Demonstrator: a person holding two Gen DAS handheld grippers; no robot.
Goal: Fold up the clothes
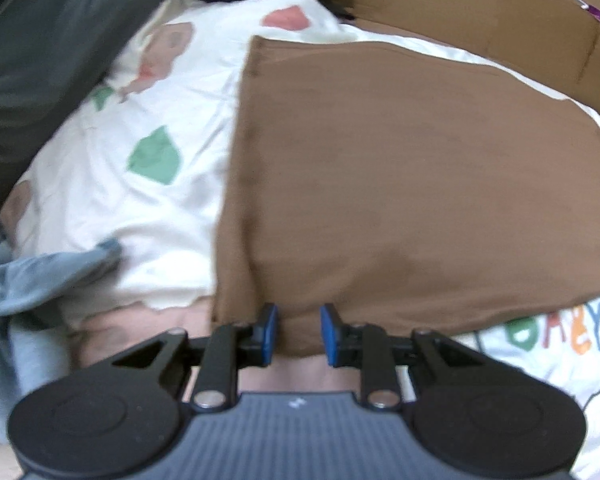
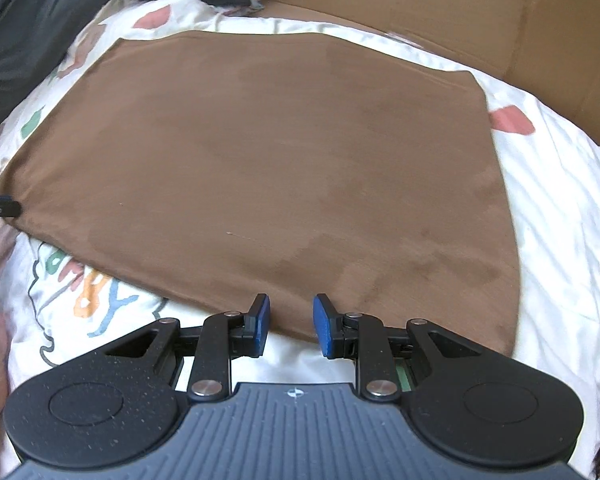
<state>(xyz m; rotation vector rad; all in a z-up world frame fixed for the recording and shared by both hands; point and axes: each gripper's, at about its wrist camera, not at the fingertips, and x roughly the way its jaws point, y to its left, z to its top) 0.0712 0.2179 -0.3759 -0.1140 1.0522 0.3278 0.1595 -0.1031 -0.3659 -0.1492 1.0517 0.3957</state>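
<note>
brown garment (image 2: 260, 160) flat on sheet (image 2: 560, 208) | near edge hidden by left gripper (image 1: 298, 334)

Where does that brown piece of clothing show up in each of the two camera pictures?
Left wrist view: the brown garment fills the centre and right, its near edge between the left gripper's fingers.
Right wrist view: the brown garment spreads across the middle, its near edge just ahead of the right gripper.
Shared landmark: the colourful lettering on the white bedsheet, beside the garment's near edge.
</note>
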